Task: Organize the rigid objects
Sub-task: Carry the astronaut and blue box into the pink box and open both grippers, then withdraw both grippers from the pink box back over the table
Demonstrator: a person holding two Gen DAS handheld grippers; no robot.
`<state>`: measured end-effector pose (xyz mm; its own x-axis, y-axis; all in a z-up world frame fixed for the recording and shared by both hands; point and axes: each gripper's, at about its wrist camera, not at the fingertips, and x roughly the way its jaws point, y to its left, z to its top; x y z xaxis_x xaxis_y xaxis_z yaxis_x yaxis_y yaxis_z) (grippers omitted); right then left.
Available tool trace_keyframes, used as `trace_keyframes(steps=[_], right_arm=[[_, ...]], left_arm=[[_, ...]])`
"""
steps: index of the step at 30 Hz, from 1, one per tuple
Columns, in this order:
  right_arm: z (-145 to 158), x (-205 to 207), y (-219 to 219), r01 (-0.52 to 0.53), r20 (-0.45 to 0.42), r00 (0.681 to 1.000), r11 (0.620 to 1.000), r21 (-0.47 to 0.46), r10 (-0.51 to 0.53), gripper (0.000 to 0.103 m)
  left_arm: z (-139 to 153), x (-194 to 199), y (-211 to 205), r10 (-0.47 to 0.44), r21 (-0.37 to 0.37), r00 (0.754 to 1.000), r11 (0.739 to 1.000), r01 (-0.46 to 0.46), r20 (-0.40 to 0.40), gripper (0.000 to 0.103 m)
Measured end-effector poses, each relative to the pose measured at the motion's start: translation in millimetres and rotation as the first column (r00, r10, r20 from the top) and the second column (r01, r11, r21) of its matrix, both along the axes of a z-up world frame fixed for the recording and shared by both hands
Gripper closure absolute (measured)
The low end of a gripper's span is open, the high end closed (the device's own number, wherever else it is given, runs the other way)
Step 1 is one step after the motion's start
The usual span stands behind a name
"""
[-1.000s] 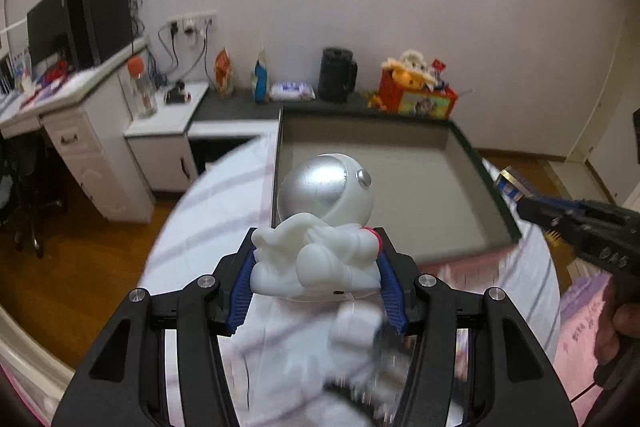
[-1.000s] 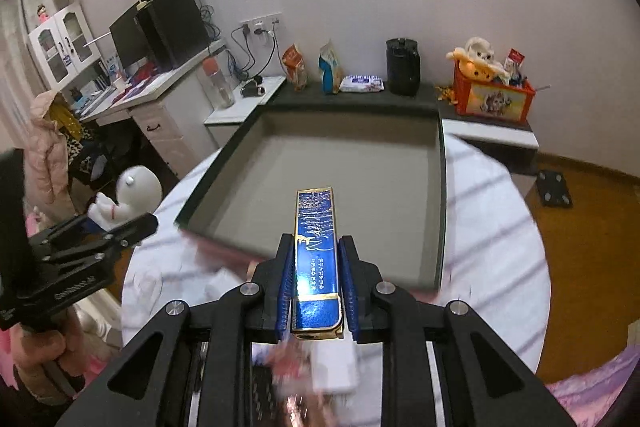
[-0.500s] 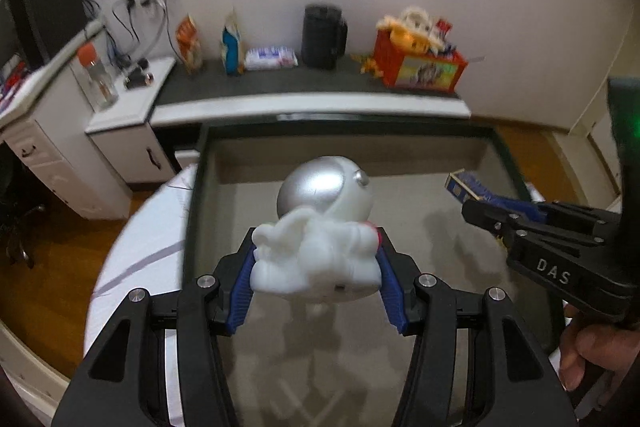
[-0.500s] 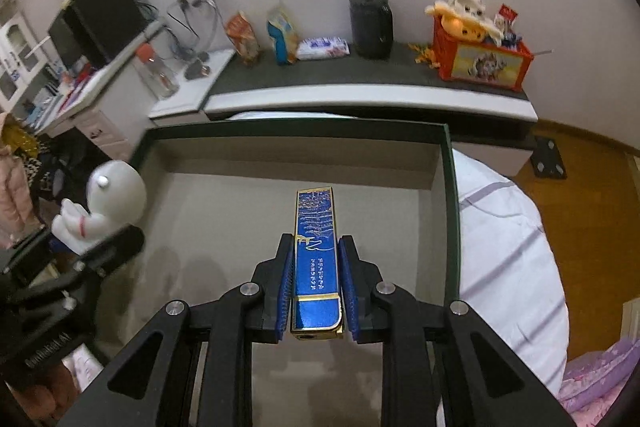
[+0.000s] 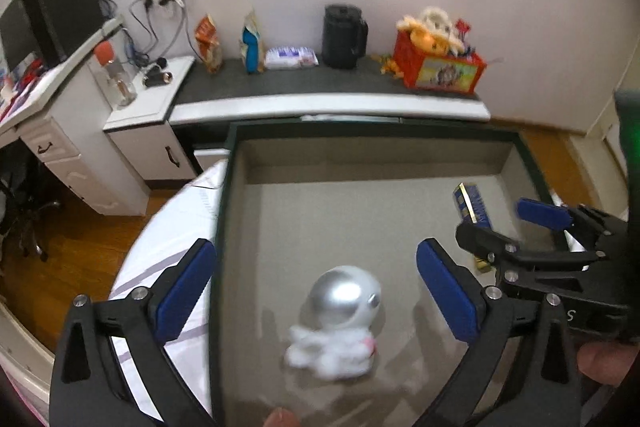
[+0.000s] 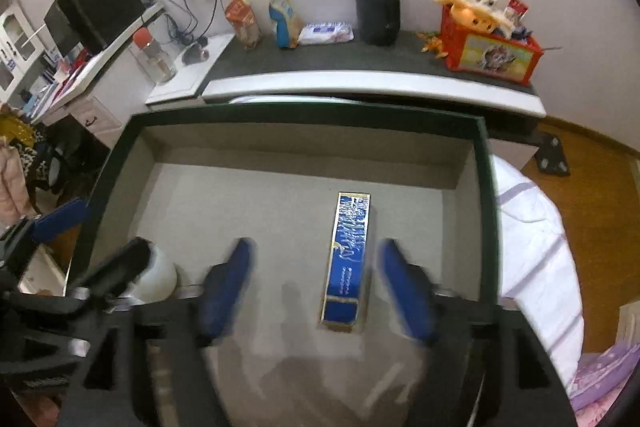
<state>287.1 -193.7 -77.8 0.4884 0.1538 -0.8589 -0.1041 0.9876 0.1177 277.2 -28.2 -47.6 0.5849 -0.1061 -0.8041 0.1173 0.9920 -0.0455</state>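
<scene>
Fingers of the left gripper (image 5: 316, 291) stand wide apart, blue pads clear of everything; jaws have just been opening. Astronaut figurine (image 5: 336, 327), silver helmet and white body, sits between and below them on the grey floor of the dark-rimmed box (image 5: 224, 211), touching neither pad, slightly blurred. White striped cloth (image 5: 176, 235) shows left of the box rim. Farther right in the left wrist view, the blue carton (image 5: 472, 205) lies on the box floor near the right wall, partly behind the right gripper (image 5: 500, 223), whose blue pads are spread.

Right wrist view: left gripper (image 6: 100, 239) at far left, over the box's left wall, with the figurine's (image 6: 160, 279) white helmet partly hidden behind one finger. Right gripper (image 6: 316, 287) in the middle, motion-blurred, jaws have just been opening and now stand well apart; nothing gripped. Blue carton (image 6: 350, 259) with gold edging lies flat on the box (image 6: 486, 187) floor between the pads, closer to the right-side pad, pointing away from the camera; contact with that pad cannot be told through the blur. White cloth (image 6: 532, 251) lies outside the box's right wall. Black kettle (image 6: 378, 11) and red toy bin (image 6: 492, 47) stand on the shelf behind.
</scene>
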Motion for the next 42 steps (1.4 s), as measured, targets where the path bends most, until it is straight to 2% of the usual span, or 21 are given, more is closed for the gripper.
trace_keyframes(steps=[6,9,10,17,25,31,36,42], right_arm=[[40.1,-50.1,-11.9,0.046,0.103,0.993,0.997,0.070,-0.053,0.012],[64.5,-90.7,-14.6,0.049,0.178,0.982,0.994,0.098,-0.066,0.006],[69.6,-101.4,-14.6,0.051,0.197,0.978,0.994,0.101,-0.070,0.000],[98.6,-191.0,-11.2,0.064,0.300,0.949,0.992,0.110,-0.095,0.000],[105.8,-264.5,-9.2,0.113,0.355,0.925,0.991,0.075,-0.132,0.000],[94.3,-307.1,-11.2,0.138,0.346,0.927,0.990,0.038,-0.143,0.000],[77.3,-331.9,-11.8,0.141,0.314,0.939,0.990,0.028,-0.142,0.000],[69.9,-340.9,-13.4,0.150,0.290,0.945,0.988,0.034,-0.153,0.000]], left_arm=[[40.5,-56.4,24.7,0.039,-0.023,0.992,0.999,-0.036,0.120,0.000],[58.8,-93.5,33.5,0.057,-0.025,0.982,0.998,-0.053,0.178,0.000],[63.0,-101.8,36.8,0.062,-0.026,0.980,0.998,-0.058,0.190,0.000],[82.6,-167.5,52.5,0.090,-0.034,0.966,0.996,-0.085,0.240,0.000],[84.7,-233.4,56.5,0.106,-0.030,0.961,0.994,-0.101,0.257,0.000],[77.7,-274.0,58.8,0.134,-0.018,0.956,0.991,-0.134,0.262,0.000],[65.7,-302.0,61.2,0.148,-0.038,0.959,0.989,-0.143,0.241,0.000],[49.6,-318.4,63.8,0.148,-0.045,0.969,0.989,-0.141,0.200,0.000]])
